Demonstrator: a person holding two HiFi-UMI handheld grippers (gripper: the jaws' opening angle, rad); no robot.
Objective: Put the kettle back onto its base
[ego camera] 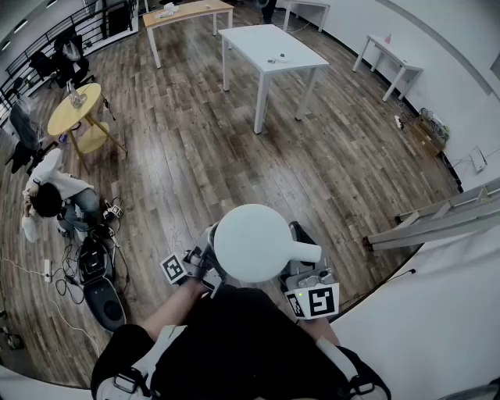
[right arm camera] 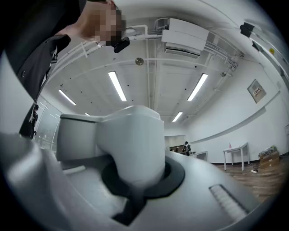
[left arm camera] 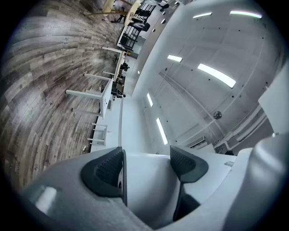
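The person wears a black top [ego camera: 234, 344] with pale buckled straps [ego camera: 125, 383] at its shoulders. Ahead of the top, the grey left tongs [left arm camera: 146, 164] and right tongs [right arm camera: 135, 198] each bear a black-and-white marker cube [ego camera: 313, 301]. The left pads [left arm camera: 106, 169] are dark and ribbed.

Floor: bare wood planks [ego camera: 195, 156] ran under the white table [ego camera: 258, 43] on every side.
Small object: something too small to identify lay on the white table.
Wooden table [ego camera: 187, 11]: stood behind the white table.
Round yellow table [ego camera: 74, 109]: stood well left of the white table.
Person [ego camera: 55, 195]: crouched on the floor, nearer than the yellow table and far left of the white table.
Cables [ego camera: 58, 277]: trailed over the floor beside the person.
Small white table [ego camera: 391, 58]: stood right of the white table, by the wall.
Metal rails [ego camera: 437, 219]: lay to the white table's near right.
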